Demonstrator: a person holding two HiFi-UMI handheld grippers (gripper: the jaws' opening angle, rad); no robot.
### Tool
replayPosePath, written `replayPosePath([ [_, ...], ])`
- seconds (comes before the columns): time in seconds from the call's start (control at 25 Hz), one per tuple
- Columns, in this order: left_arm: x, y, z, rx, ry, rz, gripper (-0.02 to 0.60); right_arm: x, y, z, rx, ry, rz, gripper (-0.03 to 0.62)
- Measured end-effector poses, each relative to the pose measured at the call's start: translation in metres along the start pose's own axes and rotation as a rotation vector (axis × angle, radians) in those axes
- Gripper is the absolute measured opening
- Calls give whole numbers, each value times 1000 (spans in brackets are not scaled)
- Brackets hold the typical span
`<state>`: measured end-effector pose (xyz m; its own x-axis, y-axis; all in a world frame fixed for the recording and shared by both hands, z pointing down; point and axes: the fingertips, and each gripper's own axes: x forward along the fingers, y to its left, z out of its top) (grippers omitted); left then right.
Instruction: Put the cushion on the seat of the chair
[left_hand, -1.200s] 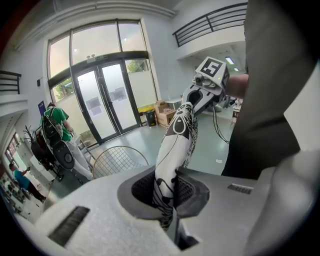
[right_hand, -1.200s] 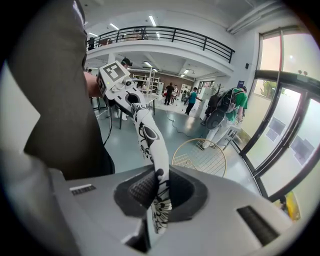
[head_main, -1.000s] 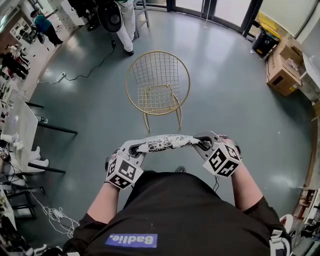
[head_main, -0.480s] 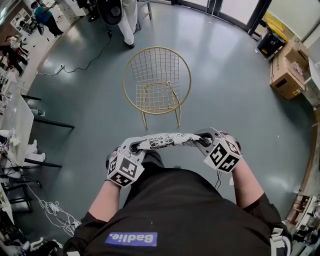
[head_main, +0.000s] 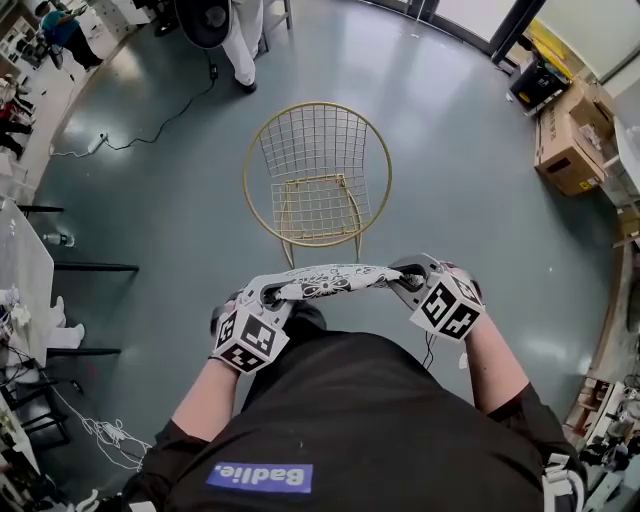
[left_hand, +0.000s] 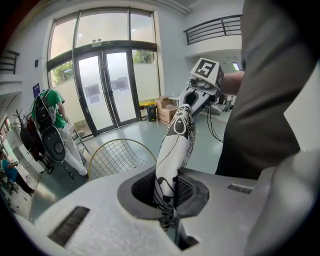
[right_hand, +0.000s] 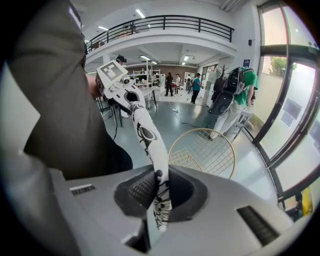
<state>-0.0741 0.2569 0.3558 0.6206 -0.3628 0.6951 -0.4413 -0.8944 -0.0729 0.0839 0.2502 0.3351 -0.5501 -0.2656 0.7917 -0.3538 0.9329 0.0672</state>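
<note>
The flat white cushion with a black printed pattern hangs edge-on between the two grippers, clear of the floor. The left gripper has its jaws clamped narrow on one end of the cushion, and the right gripper has its jaws clamped narrow on the other end. The fabric is pinched deep between the pads in both gripper views.

The gold wire chair with a round mesh back stands ahead of and below both sets of jaws, well apart from them. Its square mesh seat is bare.

Recommended procedure, as judged from this position:
- Carry the cushion forward with both ends level until it is centred over the seat.
- Tip it from edge-on to flat before lowering.
- Keep the jaws clear of the round back wire.
- Release both ends only once the cushion bears on the mesh.

Risk: uneven release may let the cushion slide off the front edge.

Legible writing: a blue patch on the person's black shirt carries white print, apparently "Badie." The marker cubes show square codes only. Print on the brown cardboard boxes is too small to read.
</note>
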Motion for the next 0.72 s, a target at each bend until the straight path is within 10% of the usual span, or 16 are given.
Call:
replayPosePath([
  [0.72, 60, 92, -35, -64, 101, -122, 23, 90, -74, 2, 155, 47, 107, 40],
])
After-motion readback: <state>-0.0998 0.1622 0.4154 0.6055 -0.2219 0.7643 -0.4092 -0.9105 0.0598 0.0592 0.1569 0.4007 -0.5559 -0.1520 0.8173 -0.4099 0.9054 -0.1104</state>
